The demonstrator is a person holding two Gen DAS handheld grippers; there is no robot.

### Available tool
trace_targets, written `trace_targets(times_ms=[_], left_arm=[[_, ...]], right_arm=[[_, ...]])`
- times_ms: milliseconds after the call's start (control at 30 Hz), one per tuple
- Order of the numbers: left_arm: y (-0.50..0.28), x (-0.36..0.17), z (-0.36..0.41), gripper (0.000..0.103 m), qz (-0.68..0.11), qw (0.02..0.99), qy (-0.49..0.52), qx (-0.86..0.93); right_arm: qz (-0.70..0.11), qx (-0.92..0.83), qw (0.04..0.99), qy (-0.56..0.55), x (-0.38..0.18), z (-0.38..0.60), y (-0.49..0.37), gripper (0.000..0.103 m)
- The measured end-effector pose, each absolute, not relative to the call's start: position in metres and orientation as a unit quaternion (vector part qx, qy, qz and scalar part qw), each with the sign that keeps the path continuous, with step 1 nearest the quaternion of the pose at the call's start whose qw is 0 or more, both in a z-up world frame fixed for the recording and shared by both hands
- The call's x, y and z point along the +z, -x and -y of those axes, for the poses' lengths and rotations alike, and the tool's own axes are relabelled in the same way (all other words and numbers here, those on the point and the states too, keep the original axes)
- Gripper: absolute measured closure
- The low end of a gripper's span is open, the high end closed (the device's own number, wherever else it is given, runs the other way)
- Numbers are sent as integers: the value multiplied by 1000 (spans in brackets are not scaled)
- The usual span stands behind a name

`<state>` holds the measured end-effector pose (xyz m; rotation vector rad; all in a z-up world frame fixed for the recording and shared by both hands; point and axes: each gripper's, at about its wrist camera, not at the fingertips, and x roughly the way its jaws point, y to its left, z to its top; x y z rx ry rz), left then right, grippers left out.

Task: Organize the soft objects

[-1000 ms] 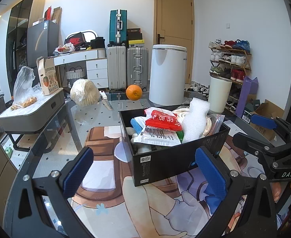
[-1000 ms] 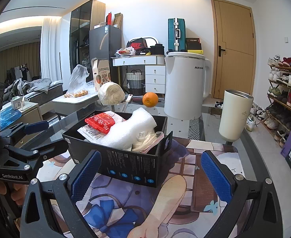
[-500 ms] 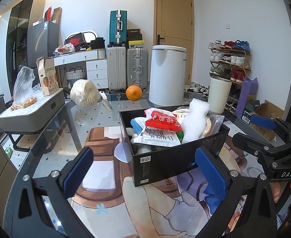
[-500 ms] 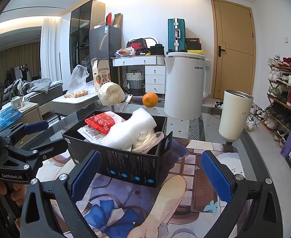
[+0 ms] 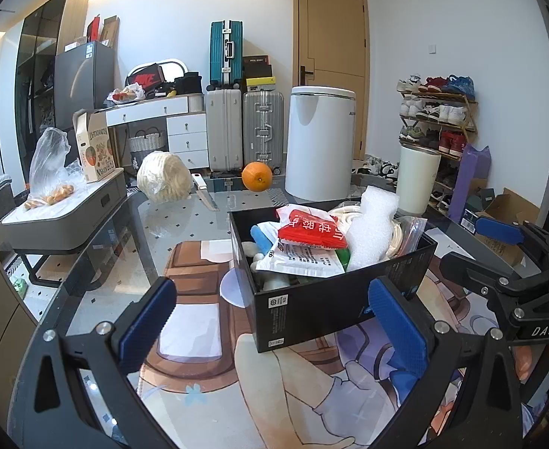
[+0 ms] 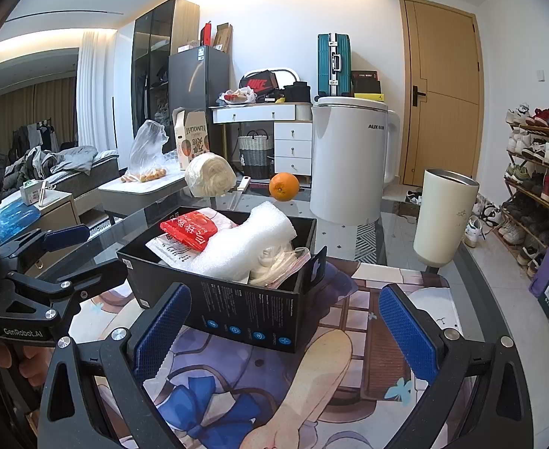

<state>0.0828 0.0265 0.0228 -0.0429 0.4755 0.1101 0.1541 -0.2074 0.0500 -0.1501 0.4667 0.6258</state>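
Observation:
A black box (image 5: 312, 299) (image 6: 237, 310) stands on the printed mat. It holds a red packet (image 5: 310, 230) (image 6: 190, 230), a white foam roll (image 5: 371, 228) (image 6: 248, 241), a white printed pouch (image 5: 304, 263) and a bagged white coil (image 6: 278, 265). My left gripper (image 5: 272, 321) is open and empty, just in front of the box. My right gripper (image 6: 285, 331) is open and empty, near the box's front wall. Each gripper shows at the edge of the other view, the right one (image 5: 499, 254) and the left one (image 6: 50, 258).
On the glass table (image 5: 184, 220) behind the box lie a wrapped noodle bundle (image 5: 164, 181) (image 6: 210, 174), a knife (image 5: 205, 194) and an orange (image 5: 257, 176) (image 6: 284, 186). A white appliance (image 6: 349, 161) and a cream tumbler (image 6: 444, 217) stand to the right.

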Motion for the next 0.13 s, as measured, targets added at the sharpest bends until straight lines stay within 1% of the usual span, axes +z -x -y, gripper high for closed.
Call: trace_targets(times_ms=[133], left_arm=[[-83, 23, -26, 0, -235, 970, 20, 55]], right_arm=[[-227, 305, 922, 73, 50, 207, -154, 1]])
